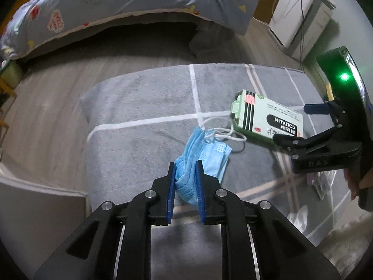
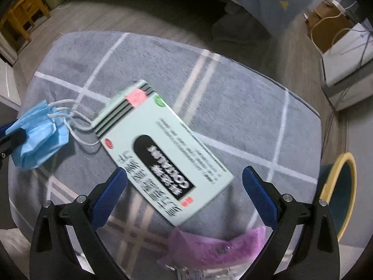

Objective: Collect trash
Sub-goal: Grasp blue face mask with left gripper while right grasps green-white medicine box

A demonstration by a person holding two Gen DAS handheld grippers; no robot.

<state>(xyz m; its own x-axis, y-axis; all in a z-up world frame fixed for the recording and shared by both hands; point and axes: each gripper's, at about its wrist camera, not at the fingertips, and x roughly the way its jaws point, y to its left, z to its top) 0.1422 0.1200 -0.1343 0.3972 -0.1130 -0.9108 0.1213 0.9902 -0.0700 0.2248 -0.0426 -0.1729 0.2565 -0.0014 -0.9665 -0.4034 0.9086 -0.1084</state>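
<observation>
One mask pinched lengthwise by left gripper.

Blue mask; pale-green box; grey plaid rug.

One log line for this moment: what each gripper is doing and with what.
left gripper: shut on blue face mask | right gripper: open, fingers astride green medicine box | surface: grey plaid rug

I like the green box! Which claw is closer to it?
The right claw: it is open, with the box right between its fingers. The left claw is off to the side, pinching the blue mask.
</observation>
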